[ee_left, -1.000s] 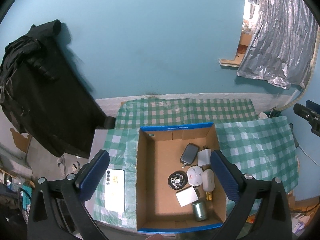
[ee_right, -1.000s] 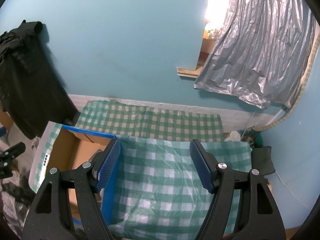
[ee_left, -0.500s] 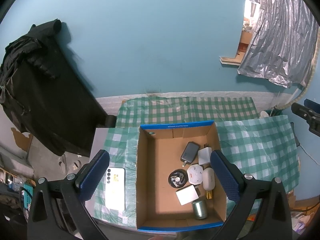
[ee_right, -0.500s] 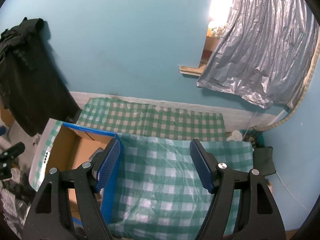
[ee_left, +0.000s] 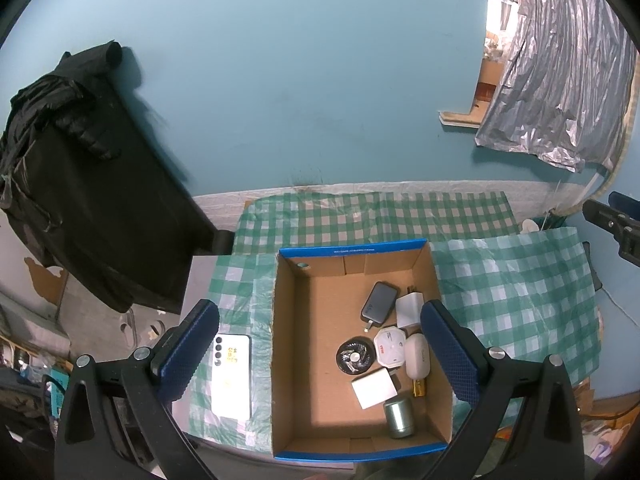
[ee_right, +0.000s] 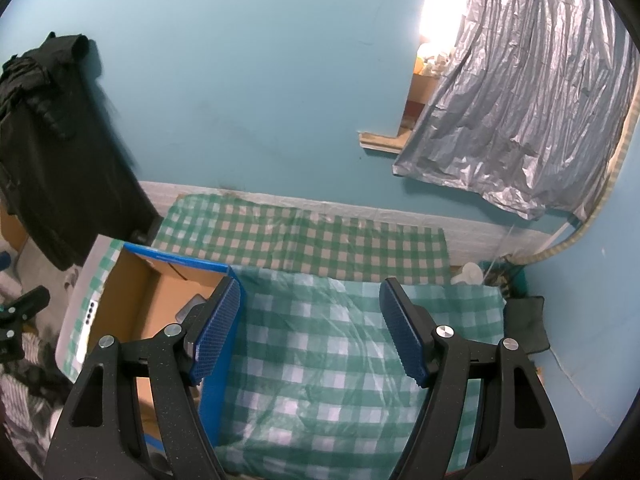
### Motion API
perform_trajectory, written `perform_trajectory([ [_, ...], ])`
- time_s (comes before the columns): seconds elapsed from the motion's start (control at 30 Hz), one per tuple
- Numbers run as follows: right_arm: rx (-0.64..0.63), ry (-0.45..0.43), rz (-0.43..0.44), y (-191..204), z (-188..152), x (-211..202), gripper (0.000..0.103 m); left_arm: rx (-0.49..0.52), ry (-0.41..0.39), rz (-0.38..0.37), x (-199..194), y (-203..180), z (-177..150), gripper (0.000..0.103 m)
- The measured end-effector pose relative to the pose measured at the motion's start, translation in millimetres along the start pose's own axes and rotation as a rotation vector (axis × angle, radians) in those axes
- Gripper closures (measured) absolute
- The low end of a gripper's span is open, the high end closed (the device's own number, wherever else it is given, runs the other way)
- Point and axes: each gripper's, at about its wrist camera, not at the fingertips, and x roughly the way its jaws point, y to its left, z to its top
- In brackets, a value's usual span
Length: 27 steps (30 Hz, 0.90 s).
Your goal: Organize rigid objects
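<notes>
A cardboard box with a blue rim [ee_left: 316,420] sits on the green checked cloth [ee_left: 516,300]. Inside lie a grey power bank [ee_left: 379,301], a white charger [ee_left: 409,310], a black round fan [ee_left: 355,357], a white hexagonal case [ee_left: 389,348], a white earbud case [ee_left: 417,355], a white square block [ee_left: 374,388] and a grey cylinder [ee_left: 398,417]. A white phone [ee_left: 232,376] lies on the cloth left of the box. My left gripper [ee_left: 318,360] is open, high above the box. My right gripper [ee_right: 312,326] is open and empty above the cloth, right of the box [ee_right: 132,300].
A teal wall rises behind the table. A black garment [ee_left: 80,184] hangs at the left. A silver curtain [ee_right: 516,112] hangs at the right. A white object [ee_right: 470,273] sits at the table's far right edge. Clutter lies on the floor at left.
Both views have drifted slightly, as if the grippers rose or tilted a little. Nothing on the table has moved and both grippers stay open.
</notes>
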Motion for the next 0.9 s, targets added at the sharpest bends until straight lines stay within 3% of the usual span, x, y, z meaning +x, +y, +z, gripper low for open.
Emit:
perform_trajectory([
  [0.9,-0.003,0.005,0.005,0.9,2.7,0.3,0.031,0.013,0.019,0.007,1.2,-5.2,-1.5,0.001],
])
